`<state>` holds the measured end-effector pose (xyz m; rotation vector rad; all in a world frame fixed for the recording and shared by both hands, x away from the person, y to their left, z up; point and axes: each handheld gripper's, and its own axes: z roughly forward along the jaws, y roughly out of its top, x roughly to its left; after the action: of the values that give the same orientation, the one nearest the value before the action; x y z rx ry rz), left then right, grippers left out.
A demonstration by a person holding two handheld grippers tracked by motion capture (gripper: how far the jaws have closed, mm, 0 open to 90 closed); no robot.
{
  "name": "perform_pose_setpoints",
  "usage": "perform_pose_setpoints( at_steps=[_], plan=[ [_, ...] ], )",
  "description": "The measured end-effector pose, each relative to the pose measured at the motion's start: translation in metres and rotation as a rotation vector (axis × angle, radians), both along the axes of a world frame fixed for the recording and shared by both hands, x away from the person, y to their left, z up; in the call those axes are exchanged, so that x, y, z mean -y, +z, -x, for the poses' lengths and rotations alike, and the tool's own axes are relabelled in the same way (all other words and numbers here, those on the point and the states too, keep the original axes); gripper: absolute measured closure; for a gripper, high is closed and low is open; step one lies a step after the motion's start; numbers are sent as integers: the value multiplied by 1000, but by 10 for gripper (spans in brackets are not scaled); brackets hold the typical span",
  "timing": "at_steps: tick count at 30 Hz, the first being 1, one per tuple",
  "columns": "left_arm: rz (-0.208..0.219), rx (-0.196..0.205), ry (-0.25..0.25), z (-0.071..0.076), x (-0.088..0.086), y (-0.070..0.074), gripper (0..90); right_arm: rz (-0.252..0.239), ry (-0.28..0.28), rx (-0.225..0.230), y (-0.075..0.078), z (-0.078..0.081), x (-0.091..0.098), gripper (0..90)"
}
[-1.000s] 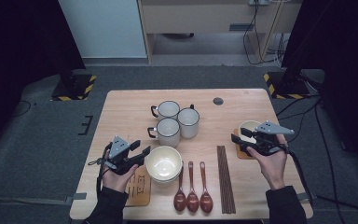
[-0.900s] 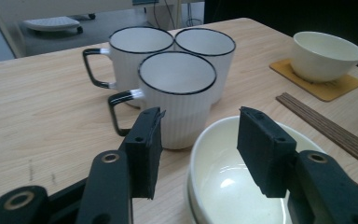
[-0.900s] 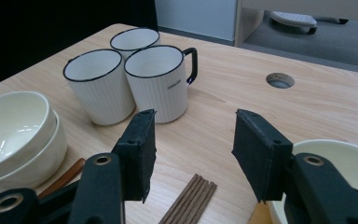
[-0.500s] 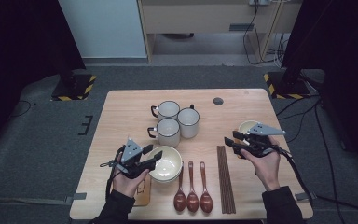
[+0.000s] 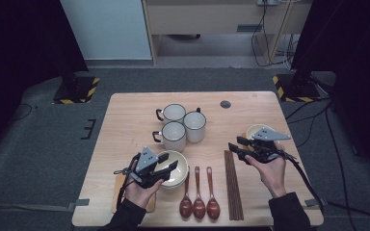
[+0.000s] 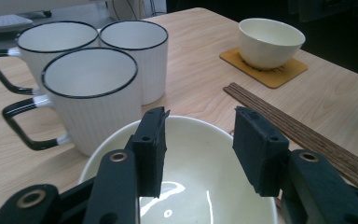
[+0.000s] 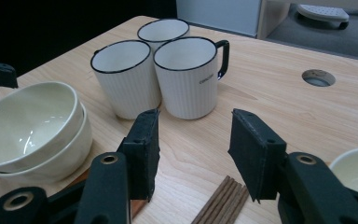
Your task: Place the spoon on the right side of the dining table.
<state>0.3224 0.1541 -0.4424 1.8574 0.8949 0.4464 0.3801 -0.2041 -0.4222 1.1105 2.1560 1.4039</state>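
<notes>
The left gripper (image 5: 166, 169), jaws just narrowing but still empty, hovered over the bowl (image 6: 186, 158) rim beneath it, apparently about to pinch that rim.

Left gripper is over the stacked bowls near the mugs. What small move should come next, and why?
Probably ease the left gripper down so one finger goes inside the top bowl and one outside its rim, then close. Its jaws have just been closing, yet nothing is between them: they hang over the bowl's hollow. The right gripper view shows two bowls nested, so only the upper rim should be pinched.
</notes>
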Motion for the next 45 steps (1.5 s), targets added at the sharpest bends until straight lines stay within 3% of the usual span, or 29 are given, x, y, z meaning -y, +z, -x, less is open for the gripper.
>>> perform_pose_setpoints(
  at_steps=[18,45],
  plan=[
    [5,3,-75,12,25,-5,589,14,39,-8,-6,3,-15,539],
    [-15,-45,-190,32,61,-21,588,42,75,-15,-21,8,-27,496]
  ],
)
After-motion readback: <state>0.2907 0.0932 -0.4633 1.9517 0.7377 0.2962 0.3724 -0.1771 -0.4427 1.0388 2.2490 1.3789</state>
